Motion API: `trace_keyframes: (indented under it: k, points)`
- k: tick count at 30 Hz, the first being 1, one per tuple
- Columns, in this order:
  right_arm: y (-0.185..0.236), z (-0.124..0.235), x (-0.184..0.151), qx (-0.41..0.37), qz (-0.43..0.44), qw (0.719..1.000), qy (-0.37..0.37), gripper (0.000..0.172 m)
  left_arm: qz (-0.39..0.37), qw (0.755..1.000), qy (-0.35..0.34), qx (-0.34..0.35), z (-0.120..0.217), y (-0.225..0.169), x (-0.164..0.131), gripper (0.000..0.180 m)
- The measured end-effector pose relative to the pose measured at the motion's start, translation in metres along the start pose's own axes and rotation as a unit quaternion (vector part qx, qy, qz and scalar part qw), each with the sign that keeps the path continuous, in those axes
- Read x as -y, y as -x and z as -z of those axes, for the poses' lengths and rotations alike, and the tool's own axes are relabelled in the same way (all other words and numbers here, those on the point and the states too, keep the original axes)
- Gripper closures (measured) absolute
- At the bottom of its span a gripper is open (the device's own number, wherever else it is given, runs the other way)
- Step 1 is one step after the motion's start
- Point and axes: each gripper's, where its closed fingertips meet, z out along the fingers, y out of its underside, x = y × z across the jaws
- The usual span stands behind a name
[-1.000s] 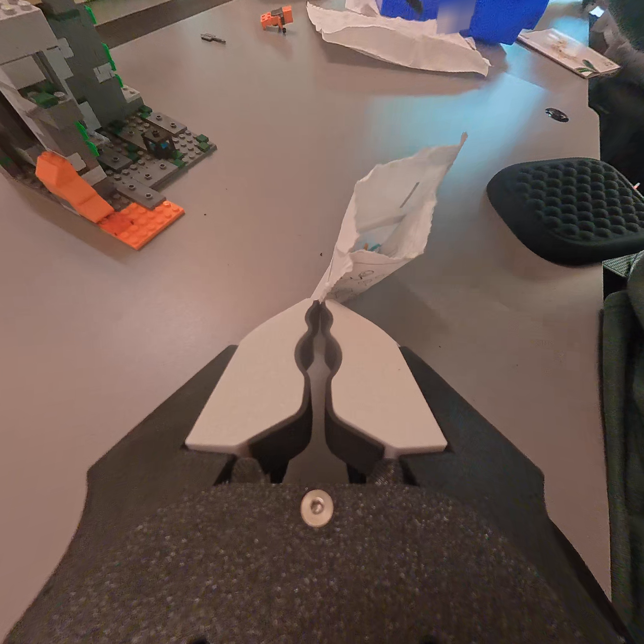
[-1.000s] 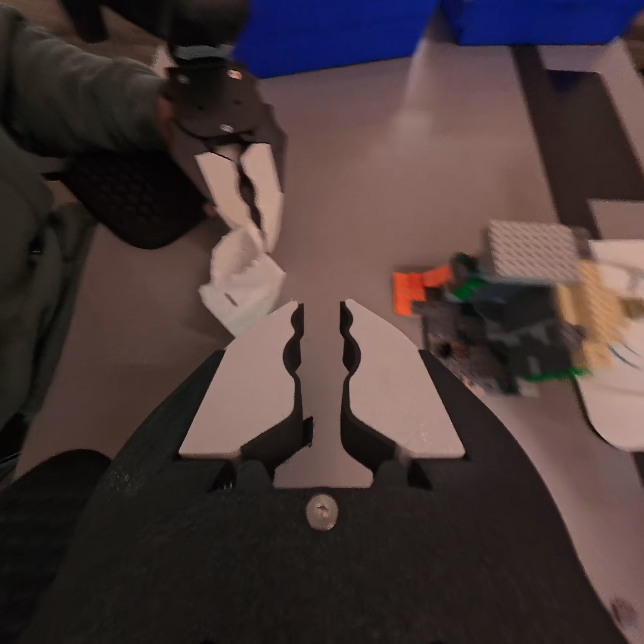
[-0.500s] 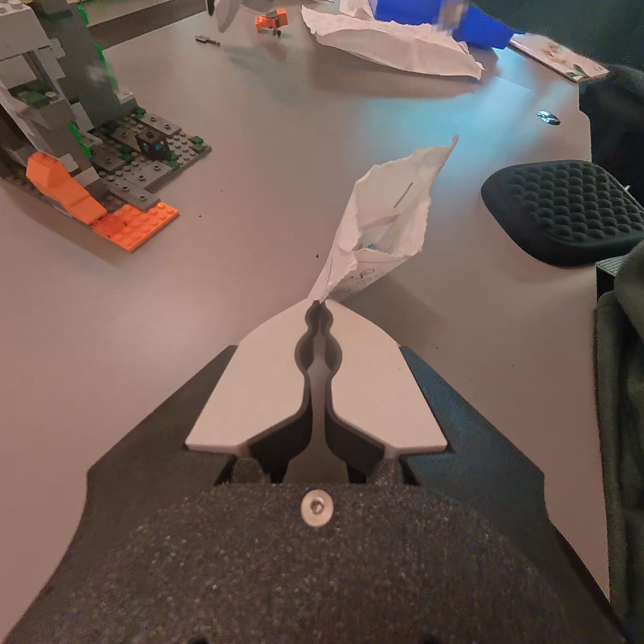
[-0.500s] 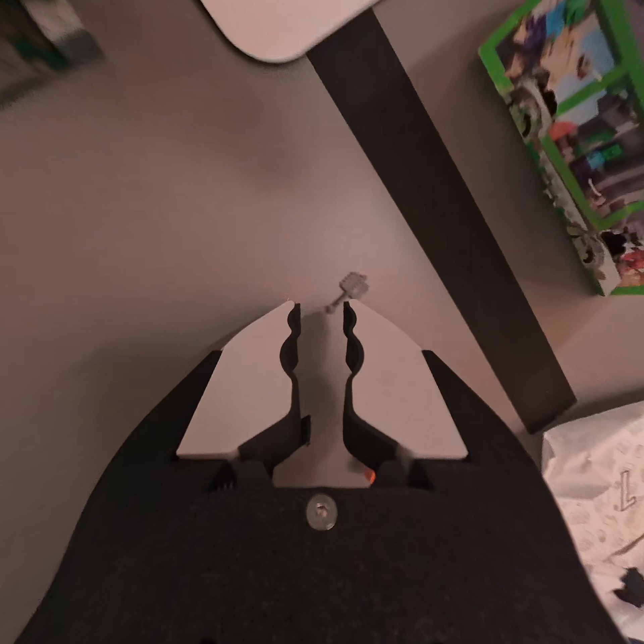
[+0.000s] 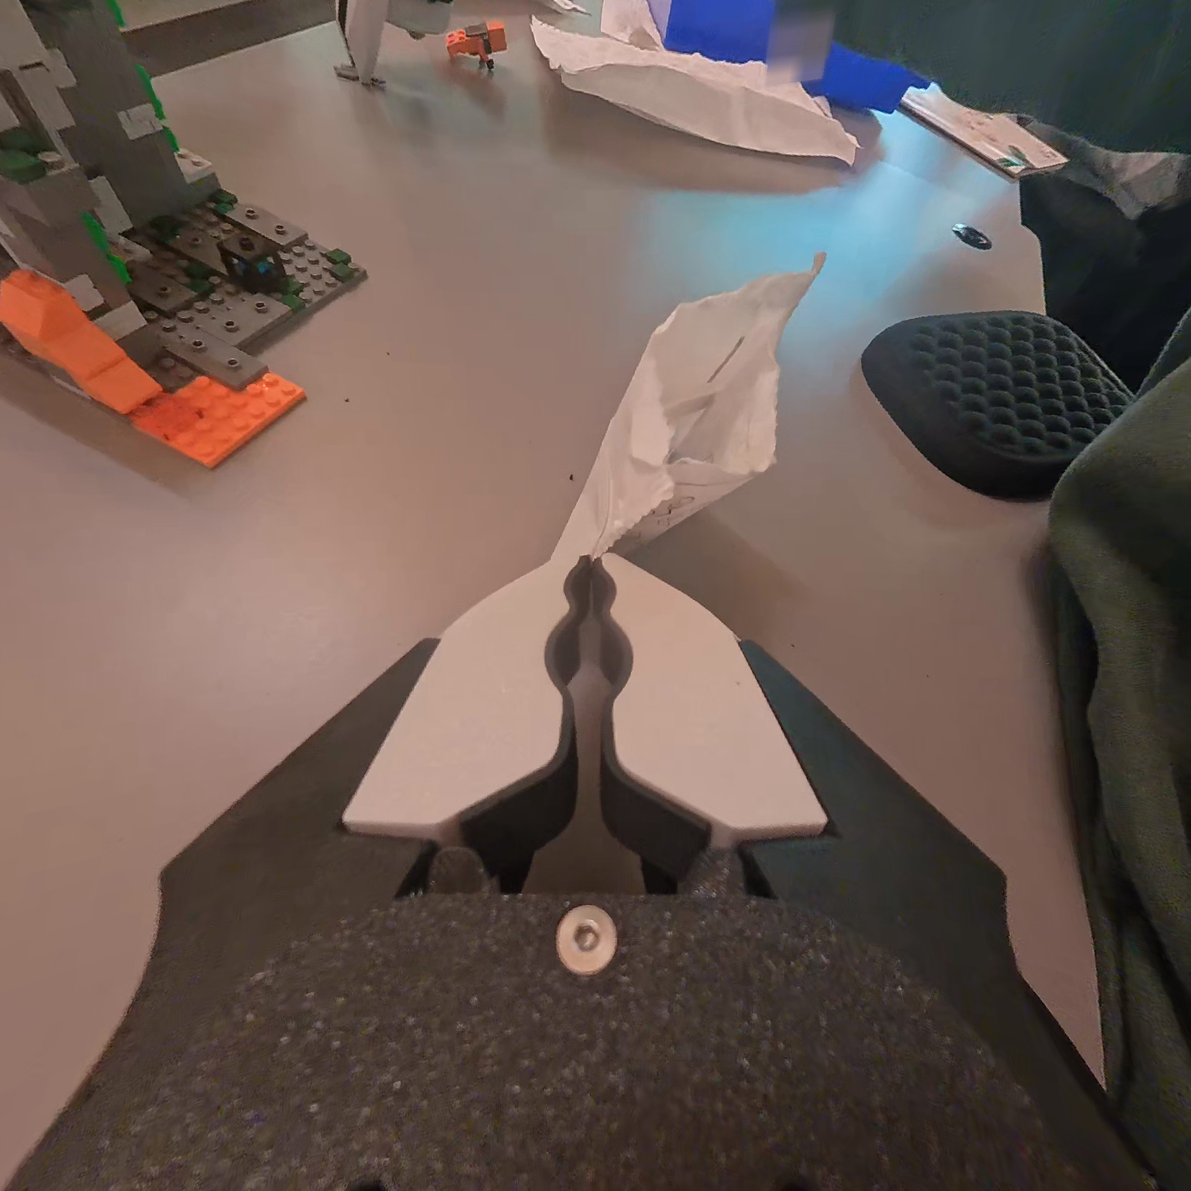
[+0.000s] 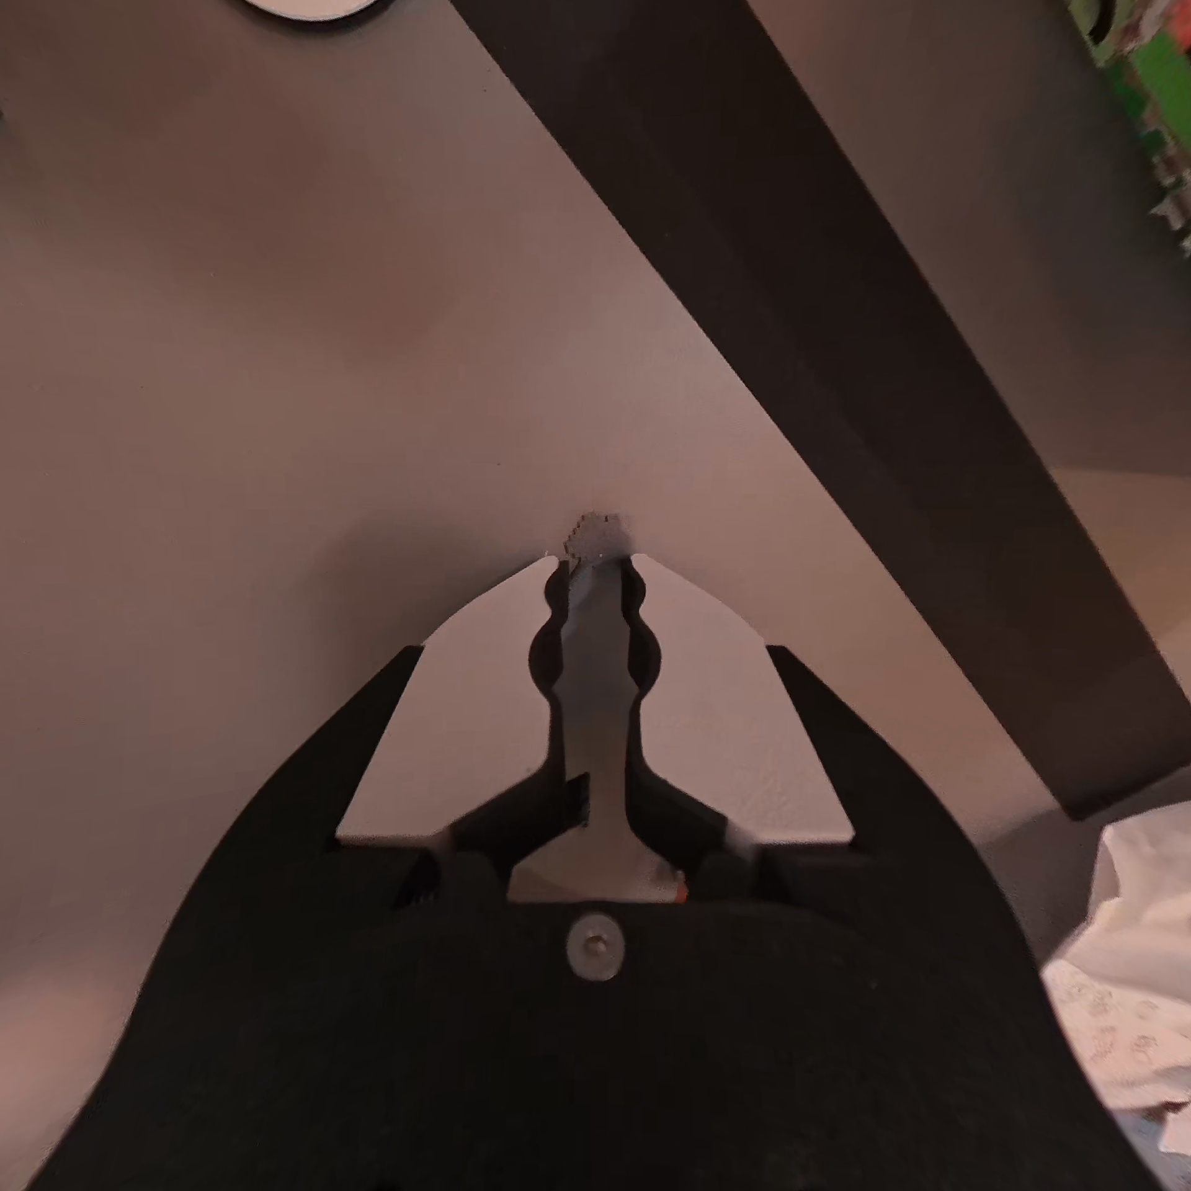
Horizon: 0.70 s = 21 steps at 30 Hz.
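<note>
The left tongs [image 5: 590, 562] are pressed together on the corner of a torn white paper bag [image 5: 699, 412]; the bag stands up from the tips above the grey table [image 5: 451, 322], with its open mouth turned away from the camera. To the left of it is a brick model [image 5: 148, 283] in grey, green and orange; farther back lie a small orange brick piece [image 5: 475, 44], a bigger torn white paper [image 5: 702, 106] and a blue box [image 5: 728, 38]; to the right is a black bumpy pad [image 5: 992, 399] and a dark green sleeve [image 5: 1134, 580]. The right tongs [image 6: 594, 559] point down at the table [image 6: 258, 322] and are a little spread; a small grey toy piece [image 6: 596, 532] lies at their tips, partly between the fingers [image 6: 683, 644]; I cannot tell if the pads press on it or only stand around it. A dark strip [image 6: 805, 322] crosses the table beside them; crumpled white paper [image 6: 1134, 1005] is at the right edge, and a green printed box [image 6: 1160, 77] in the upper right corner. In the left view the right tongs [image 5: 361, 45] show far off near the orange piece, with their tips down on the table.
</note>
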Motion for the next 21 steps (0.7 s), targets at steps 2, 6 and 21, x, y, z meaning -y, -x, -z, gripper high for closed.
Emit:
trace_keyframes:
  k: [2, 6, 21]
  points:
    - [0.000, 0.000, 0.000, 0.000, -0.012, 1.000, -0.001, 0.161, -0.002, 1.000, 0.001, -0.001, 0.000, -0.001, 0.000, 0.180]
    - [-0.001, 0.000, 0.000, 0.000, -0.028, 1.000, -0.006, 0.163, -0.006, 1.000, 0.003, 0.003, 0.001, -0.001, -0.001, 0.180]
    - [0.098, 0.045, 0.016, 0.023, 0.100, 0.987, -0.126, 0.172, -0.004, 1.000, 0.002, 0.010, 0.001, 0.000, 0.000, 0.180]
